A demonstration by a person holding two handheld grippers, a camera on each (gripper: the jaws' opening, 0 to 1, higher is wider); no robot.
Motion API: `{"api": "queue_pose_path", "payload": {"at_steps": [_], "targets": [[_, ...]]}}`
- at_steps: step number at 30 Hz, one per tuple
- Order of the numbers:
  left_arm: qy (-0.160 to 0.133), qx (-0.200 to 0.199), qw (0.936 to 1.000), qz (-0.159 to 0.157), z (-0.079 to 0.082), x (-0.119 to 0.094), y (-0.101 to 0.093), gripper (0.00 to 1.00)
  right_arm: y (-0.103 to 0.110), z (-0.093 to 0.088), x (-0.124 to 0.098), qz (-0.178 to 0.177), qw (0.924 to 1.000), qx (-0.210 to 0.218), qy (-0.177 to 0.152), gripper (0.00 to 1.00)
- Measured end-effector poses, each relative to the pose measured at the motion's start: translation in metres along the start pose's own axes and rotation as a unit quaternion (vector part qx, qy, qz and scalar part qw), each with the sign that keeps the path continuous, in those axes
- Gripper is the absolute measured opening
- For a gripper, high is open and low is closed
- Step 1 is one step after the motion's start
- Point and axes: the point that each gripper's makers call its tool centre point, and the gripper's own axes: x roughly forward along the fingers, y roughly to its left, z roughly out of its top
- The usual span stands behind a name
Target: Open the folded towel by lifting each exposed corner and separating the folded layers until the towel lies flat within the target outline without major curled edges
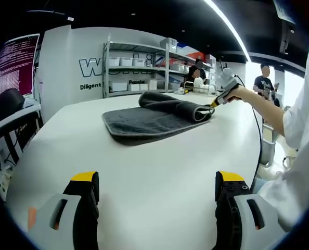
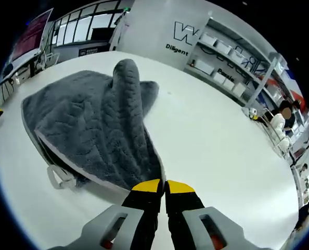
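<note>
Right gripper (image 2: 163,188) at bottom centre of right gripper view, yellow tips pinched together on a towel (image 2: 92,130) corner, a raised ridge of layer running up from them toward upper centre. Left gripper (image 1: 157,187) at bottom of left gripper view, jaws wide, holding nothing, well short of the cloth. Towel (image 1: 154,117) at centre there, folded on the white table (image 1: 144,166), with the right gripper (image 1: 215,103) at its right edge. No outline visible.

Likely risk: pinch catching several layers, so the whole bundle drags instead of opening. With nothing pinning the far side, cloth could slide or the edge curl back.
</note>
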Motion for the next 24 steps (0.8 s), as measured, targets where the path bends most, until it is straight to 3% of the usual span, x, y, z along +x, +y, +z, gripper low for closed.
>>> {"api": "queue_pose_path", "payload": {"at_steps": [24], "targets": [[-0.002, 0.001, 1.0000, 0.003, 0.0010, -0.0029, -0.0015, 0.91, 0.0017, -0.0023, 0.0006, 0.005, 1.0000, -0.001, -0.001, 0.00]]}}
